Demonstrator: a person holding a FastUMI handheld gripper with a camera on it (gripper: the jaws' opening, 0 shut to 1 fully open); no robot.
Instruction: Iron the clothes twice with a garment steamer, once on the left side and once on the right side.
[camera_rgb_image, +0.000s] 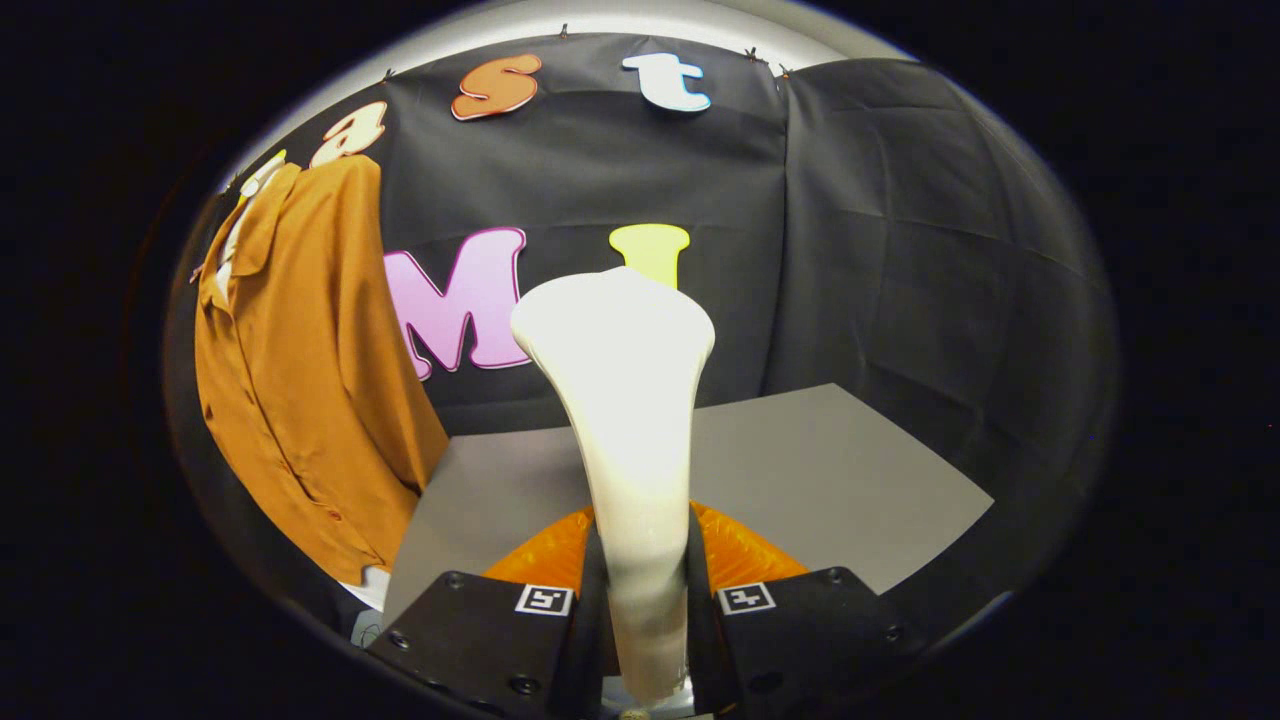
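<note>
A white garment steamer (630, 400) stands up between my two fingers, its narrow handle clamped by them and its wide head rising beyond them. My gripper (645, 590) is shut on that handle. A rust-orange buttoned shirt (300, 380) hangs against the booth wall to the left of the steamer, its collar at the top and its hem low down. The steamer head is apart from the shirt, off to the shirt's right and pointing at the back wall.
A grey tabletop (800, 460) lies beyond the fingers, reaching to the black cloth wall (900, 250) behind and on the right. The shirt's hem hangs past the table's left edge.
</note>
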